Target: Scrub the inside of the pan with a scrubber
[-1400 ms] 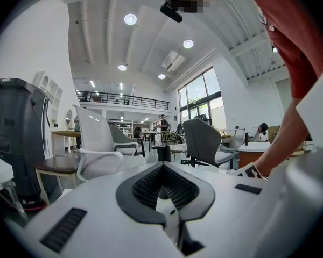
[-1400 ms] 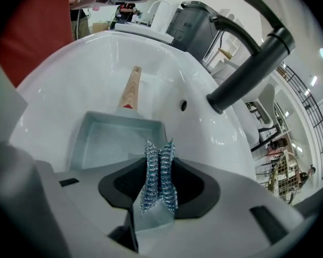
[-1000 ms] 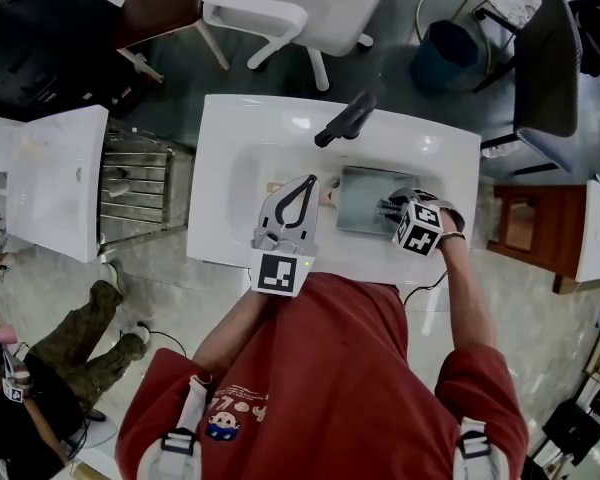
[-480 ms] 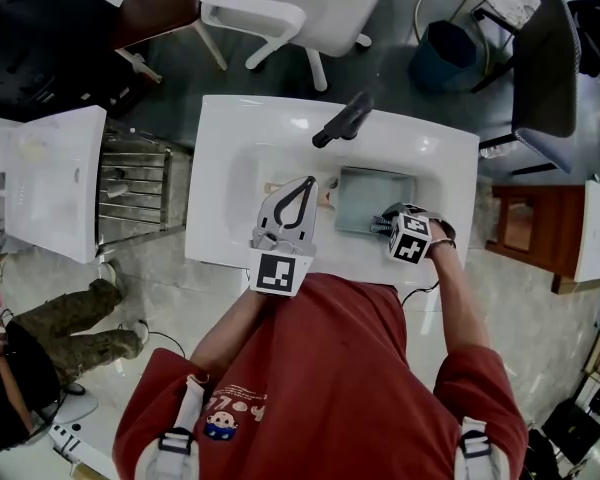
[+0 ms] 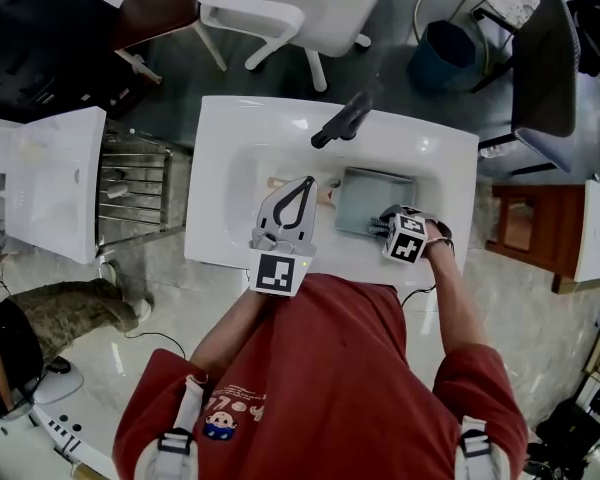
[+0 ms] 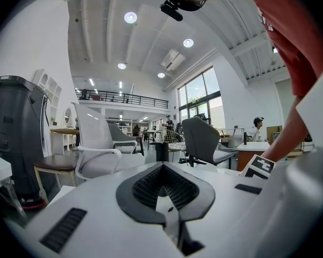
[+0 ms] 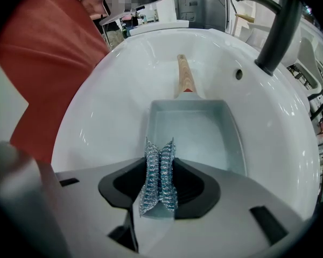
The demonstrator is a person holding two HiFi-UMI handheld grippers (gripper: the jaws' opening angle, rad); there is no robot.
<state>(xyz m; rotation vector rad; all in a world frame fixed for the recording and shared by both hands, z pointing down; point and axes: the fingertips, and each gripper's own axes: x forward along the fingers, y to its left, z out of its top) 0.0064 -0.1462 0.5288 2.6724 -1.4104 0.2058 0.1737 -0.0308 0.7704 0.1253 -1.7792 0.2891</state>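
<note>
Pan (image 5: 375, 200): grey, rectangular, lying in the right half of the sink (image 5: 242, 173), with its wooden handle (image 7: 183, 79) towards the sink's middle.
Scrubber (image 7: 160, 176): silvery mesh, above the pan's near edge.
Right tool (image 7: 160, 168): clamped on the scrubber.
Left tool (image 5: 302, 186): jaws together and empty, over the sink's left half.

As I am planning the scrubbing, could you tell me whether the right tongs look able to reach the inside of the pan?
Probably yes: the right tongs, shut on the scrubber, point straight at the open pan lying in the sink, with nothing between them.
</note>
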